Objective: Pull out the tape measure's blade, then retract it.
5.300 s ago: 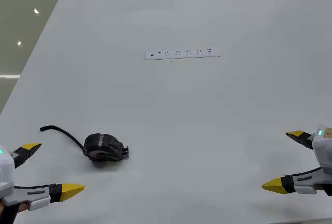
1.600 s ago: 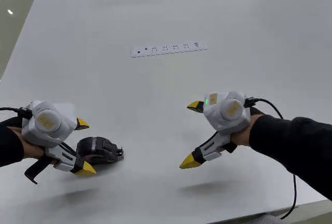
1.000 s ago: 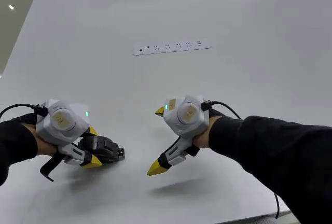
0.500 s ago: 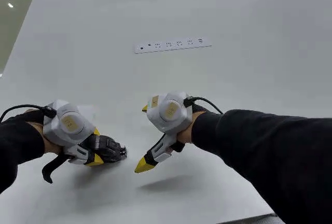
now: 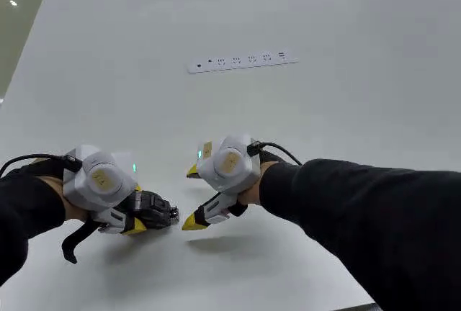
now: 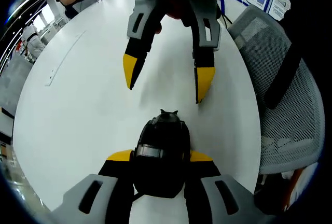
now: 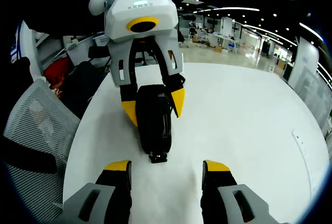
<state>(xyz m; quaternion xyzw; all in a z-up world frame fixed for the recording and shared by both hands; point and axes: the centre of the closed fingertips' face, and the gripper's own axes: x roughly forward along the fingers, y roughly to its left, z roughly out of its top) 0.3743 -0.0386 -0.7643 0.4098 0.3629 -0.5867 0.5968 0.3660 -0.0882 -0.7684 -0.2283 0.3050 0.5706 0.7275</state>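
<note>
Left gripper (image 7: 154, 107) — marked XENSE — clamps the tape measure (image 7: 154, 130); right gripper (image 7: 167, 166) gapes before it.

— What's new at the table (image 5: 346, 52)?
— The left gripper (image 5: 138, 209) comes in from the near-left corner and clamps the tape measure (image 5: 155, 210).
— And the right gripper (image 5: 191, 196)?
— It crosses from the right edge, jaws spread, just beside it.

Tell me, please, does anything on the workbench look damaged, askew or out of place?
Nothing stands out. The tape measure lies on the table, held by the left gripper, blade not yet out; the open right gripper faces its blade end.
</note>
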